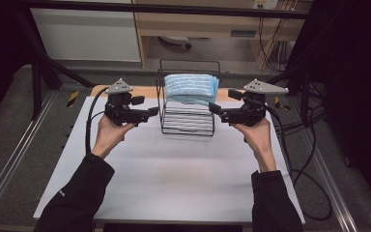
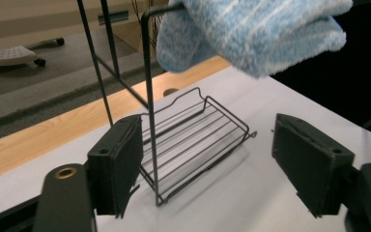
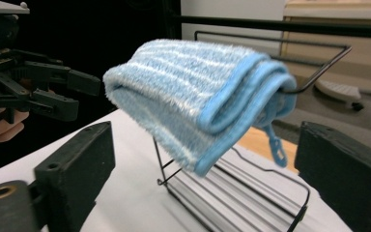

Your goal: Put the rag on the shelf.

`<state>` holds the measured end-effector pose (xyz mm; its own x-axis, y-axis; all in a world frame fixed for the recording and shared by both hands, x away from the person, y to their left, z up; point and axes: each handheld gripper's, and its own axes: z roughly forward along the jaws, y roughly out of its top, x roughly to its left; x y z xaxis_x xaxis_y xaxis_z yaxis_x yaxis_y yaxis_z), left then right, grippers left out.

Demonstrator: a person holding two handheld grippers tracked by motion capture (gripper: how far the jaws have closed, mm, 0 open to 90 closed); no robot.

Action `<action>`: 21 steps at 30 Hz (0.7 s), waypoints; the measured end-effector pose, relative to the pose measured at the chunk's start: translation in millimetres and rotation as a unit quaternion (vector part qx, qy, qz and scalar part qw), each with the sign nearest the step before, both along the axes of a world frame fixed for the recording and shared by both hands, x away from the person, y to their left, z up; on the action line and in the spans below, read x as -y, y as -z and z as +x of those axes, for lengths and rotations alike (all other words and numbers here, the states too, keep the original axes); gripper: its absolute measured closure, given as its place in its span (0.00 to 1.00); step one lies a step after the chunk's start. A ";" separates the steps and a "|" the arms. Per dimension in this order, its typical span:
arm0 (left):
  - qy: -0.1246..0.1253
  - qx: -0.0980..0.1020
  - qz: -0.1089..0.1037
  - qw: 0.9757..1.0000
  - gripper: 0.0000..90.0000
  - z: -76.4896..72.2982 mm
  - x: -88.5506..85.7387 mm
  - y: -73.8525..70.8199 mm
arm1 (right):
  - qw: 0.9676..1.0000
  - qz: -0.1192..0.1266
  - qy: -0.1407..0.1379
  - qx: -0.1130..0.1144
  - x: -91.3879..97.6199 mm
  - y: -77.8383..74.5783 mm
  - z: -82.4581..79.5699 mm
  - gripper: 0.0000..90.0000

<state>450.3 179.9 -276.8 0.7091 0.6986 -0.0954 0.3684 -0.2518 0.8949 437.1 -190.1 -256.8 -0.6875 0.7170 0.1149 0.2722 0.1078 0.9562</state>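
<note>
— Where's the towel [image 1: 192,88]?
— Upper centre of the frame, folded over the wire rack [image 1: 187,122].
— Grippers?
— Left gripper [image 1: 147,111] and right gripper [image 1: 216,108] flank it, jaws wide, empty.
— Handling?
— Soft, light, probably floppy; pinch the hanging folded edge.

Folded blue striped towel [image 1: 192,88] drapes over black wire rack's [image 1: 187,123] top bar.

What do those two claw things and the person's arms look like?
Each hand-held gripper, left and right, is black, with two flat blocky jaws, a grey three-cornered plate on top and a black cable trailing behind. The person wears long black sleeves.
</note>
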 end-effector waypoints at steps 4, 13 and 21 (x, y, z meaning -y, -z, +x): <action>0.001 -0.006 0.015 1.000 0.20 -7.8 -9.4 11.2 | 1.000 -0.016 0.004 -0.010 2.2 7.5 -3.6 0.03; 0.001 -0.025 0.040 0.999 0.14 -28.8 -26.5 45.3 | 0.999 -0.024 0.003 -0.032 8.7 39.5 -15.2 0.01; -0.004 -0.047 0.038 0.998 0.13 -46.1 -46.1 86.0 | 0.998 -0.032 0.001 -0.061 18.2 78.6 -27.2 0.00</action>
